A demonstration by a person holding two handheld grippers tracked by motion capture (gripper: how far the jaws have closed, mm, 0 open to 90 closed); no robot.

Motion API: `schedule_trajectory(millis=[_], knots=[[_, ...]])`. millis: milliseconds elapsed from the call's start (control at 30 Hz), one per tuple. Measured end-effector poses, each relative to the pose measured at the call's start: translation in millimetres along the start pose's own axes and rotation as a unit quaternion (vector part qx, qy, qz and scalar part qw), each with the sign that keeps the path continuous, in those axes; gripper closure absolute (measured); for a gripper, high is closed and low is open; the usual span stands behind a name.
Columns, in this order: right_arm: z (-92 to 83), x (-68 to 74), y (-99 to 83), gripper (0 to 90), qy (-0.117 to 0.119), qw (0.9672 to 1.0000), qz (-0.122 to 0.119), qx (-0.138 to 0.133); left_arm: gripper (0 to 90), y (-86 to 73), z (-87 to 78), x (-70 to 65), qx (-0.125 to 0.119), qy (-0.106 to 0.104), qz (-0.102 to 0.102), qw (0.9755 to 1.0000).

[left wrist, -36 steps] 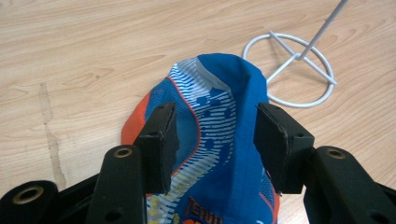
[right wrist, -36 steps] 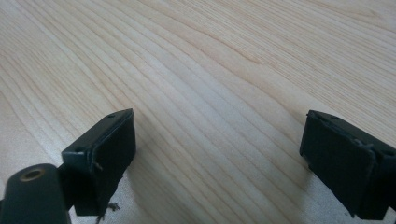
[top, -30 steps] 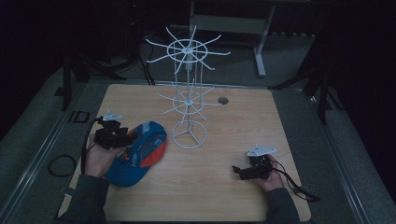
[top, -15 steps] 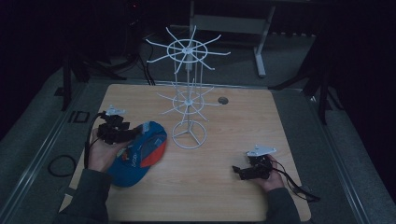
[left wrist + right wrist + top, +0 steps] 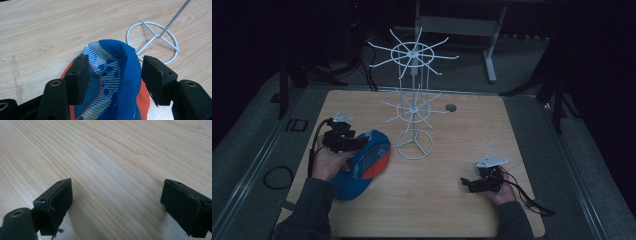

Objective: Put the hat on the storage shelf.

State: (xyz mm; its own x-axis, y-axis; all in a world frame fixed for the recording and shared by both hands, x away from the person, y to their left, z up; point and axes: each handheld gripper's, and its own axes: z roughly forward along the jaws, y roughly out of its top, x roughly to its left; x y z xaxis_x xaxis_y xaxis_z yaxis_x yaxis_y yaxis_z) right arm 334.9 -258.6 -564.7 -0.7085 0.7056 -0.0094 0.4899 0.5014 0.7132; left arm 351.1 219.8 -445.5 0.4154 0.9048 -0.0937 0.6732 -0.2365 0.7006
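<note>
Blue-and-orange cap (image 5: 364,162) lies on the wooden table (image 5: 462,135), beside the white wire rack (image 5: 413,107).
Left gripper view: left gripper (image 5: 113,73), jaws just opening, straddles the crown unpinched, likely regripping. Right gripper view: right gripper (image 5: 116,206) gapes, idle.

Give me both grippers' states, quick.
Left gripper: open, jaws have just been opening, cap between them, not gripped.
Right gripper: open, holding nothing, over the table.

Left gripper (image 5: 357,143) over the blue-orange cap (image 5: 362,164), beside the white wire rack (image 5: 414,100).
</note>
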Motion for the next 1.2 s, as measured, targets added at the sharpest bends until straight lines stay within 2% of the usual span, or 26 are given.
schedule_trajectory(millis=[167,533,867,1033,1100,1200], knots=[[0.0,0.0,0.0,10.4,0.000,1.0000,0.000,0.000,39.4,0.2,8.0,-2.2,0.009,-0.002,0.008,0.9999],[0.0,0.0,0.0,10.4,0.000,1.0000,0.000,0.000,39.0,-1.2,16.9,-4.3,0.023,-0.006,0.007,0.9997],[0.0,-0.1,0.0,10.4,0.000,1.0000,-0.001,0.000,40.3,-4.4,28.3,-9.1,0.045,-0.013,0.018,0.9988],[0.0,0.1,0.0,10.4,0.000,1.0000,0.000,0.000,42.0,-6.8,32.0,-8.3,0.058,-0.009,0.019,0.9981],[0.0,0.0,0.0,10.4,0.000,1.0000,0.000,0.000,43.9,-8.6,35.5,-7.3,0.071,0.002,0.020,0.9973],[0.0,0.0,0.0,10.4,0.000,1.0000,0.000,0.000,45.3,-9.7,37.4,-5.3,0.083,0.008,0.021,0.9963]])
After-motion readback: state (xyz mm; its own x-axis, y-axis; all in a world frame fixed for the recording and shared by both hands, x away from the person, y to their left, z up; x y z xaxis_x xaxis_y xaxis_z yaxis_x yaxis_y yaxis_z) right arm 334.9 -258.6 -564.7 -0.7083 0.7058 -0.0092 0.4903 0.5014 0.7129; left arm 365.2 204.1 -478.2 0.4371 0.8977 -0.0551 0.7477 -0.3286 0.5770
